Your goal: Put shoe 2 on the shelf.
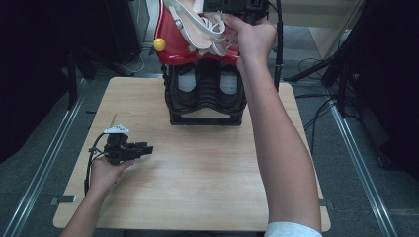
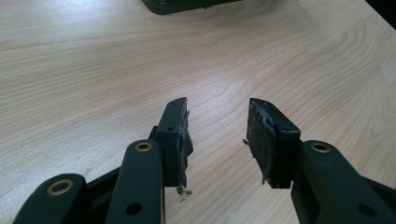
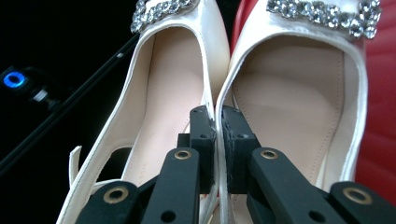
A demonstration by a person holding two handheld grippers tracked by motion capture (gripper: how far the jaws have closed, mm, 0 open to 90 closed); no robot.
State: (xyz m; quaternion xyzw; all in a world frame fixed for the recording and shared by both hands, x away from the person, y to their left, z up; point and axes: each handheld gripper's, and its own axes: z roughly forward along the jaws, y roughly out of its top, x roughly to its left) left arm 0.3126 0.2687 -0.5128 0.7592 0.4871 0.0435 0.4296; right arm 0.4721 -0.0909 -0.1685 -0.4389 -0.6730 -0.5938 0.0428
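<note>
A pair of white heeled shoes [image 1: 197, 24] with rhinestone buckles is held up over the red top [image 1: 173, 47] of a black shoe rack [image 1: 205, 98] at the table's far edge. My right gripper [image 3: 218, 119] is shut on the two touching inner side walls of the shoes [image 3: 173, 93], pinching them together. In the high view the right gripper [image 1: 225, 10] is at the top edge, above the rack. My left gripper [image 1: 143, 149] rests low over the wooden table [image 1: 197, 168] at the left, held in a hand. Its jaws [image 2: 217, 126] stand open with nothing between them.
The rack's lower shelf holds a pair of dark shoes with pale insoles [image 1: 187, 81]. A yellow knob [image 1: 159, 44] sticks out at the left of the red top. Cables and stand legs [image 1: 316, 69] lie on the floor to the right of the table.
</note>
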